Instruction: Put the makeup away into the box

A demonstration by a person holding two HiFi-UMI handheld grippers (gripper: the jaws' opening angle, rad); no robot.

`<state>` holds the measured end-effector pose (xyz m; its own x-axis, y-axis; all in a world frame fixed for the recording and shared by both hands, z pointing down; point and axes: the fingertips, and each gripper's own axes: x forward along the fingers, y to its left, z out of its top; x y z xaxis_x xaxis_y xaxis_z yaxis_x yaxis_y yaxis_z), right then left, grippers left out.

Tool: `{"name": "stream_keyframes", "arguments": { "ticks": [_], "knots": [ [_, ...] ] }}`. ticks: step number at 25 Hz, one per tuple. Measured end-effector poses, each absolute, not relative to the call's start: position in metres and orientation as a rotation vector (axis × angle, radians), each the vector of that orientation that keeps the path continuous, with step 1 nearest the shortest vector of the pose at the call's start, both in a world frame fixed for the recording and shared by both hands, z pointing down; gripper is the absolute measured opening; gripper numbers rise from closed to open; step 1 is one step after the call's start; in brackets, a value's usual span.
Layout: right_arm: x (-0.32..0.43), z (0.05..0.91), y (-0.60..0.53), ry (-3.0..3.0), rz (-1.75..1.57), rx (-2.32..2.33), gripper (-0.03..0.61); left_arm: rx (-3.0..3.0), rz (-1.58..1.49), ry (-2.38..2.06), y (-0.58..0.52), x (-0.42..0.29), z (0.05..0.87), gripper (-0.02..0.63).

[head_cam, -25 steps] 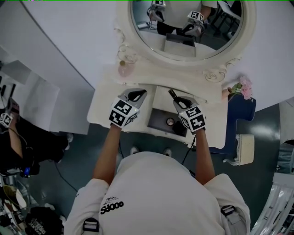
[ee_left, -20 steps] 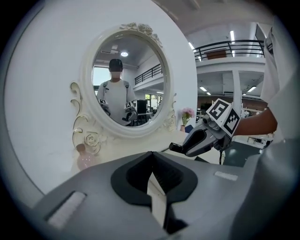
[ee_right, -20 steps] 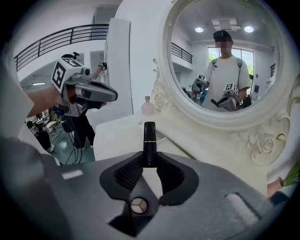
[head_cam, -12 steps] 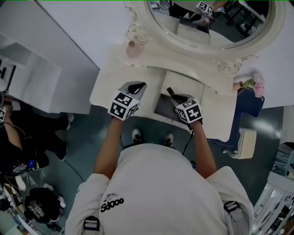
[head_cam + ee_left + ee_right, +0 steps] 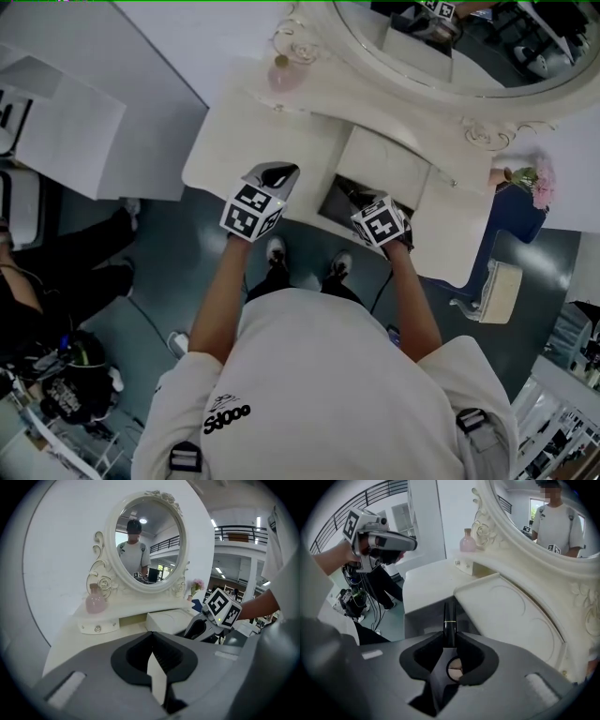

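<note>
— What are the right gripper's jaws doing?

— They stand partly apart, clamped on a slim black makeup tube with a thin gold band. In the right gripper view the tube sticks out of the jaws toward 12 o'clock.

— And where is the box?

— The dark-lined box sunk into the white desk lies open, and the tube's far end is over its opening. Its white lid with an oval groove is tilted back at 2 o'clock of the jaws. I cannot tell whether the tube touches the box.

— The left gripper?

— Its jaws are pressed together with nothing between them. In the head view it is over the desk's front part, at 9 o'clock of the right gripper and apart from the tube. A pink glass bottle stands at 11 o'clock, beside the oval mirror.
</note>
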<state>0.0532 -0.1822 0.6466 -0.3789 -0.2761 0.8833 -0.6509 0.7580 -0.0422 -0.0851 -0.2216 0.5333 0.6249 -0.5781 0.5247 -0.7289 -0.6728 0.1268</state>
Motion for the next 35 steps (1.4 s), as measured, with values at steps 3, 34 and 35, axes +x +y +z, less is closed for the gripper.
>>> {"name": "stream_keyframes", "arguments": {
  "ticks": [3,34,35],
  "knots": [
    [0.049,0.661,-0.180,-1.951,0.504,0.684,0.091,2.497,0.656,-1.062,-0.216,-0.089,0.540,0.018],
    [0.118,0.433,-0.248,-2.162,0.014,1.337,0.002,2.844,0.546,-1.127,-0.264,-0.062,0.414,0.018],
    [0.123,0.416,-0.247,-2.174,-0.013,1.380,0.002,2.877,0.531,-1.121,-0.266,-0.056,0.403,0.018]
  ]
}}
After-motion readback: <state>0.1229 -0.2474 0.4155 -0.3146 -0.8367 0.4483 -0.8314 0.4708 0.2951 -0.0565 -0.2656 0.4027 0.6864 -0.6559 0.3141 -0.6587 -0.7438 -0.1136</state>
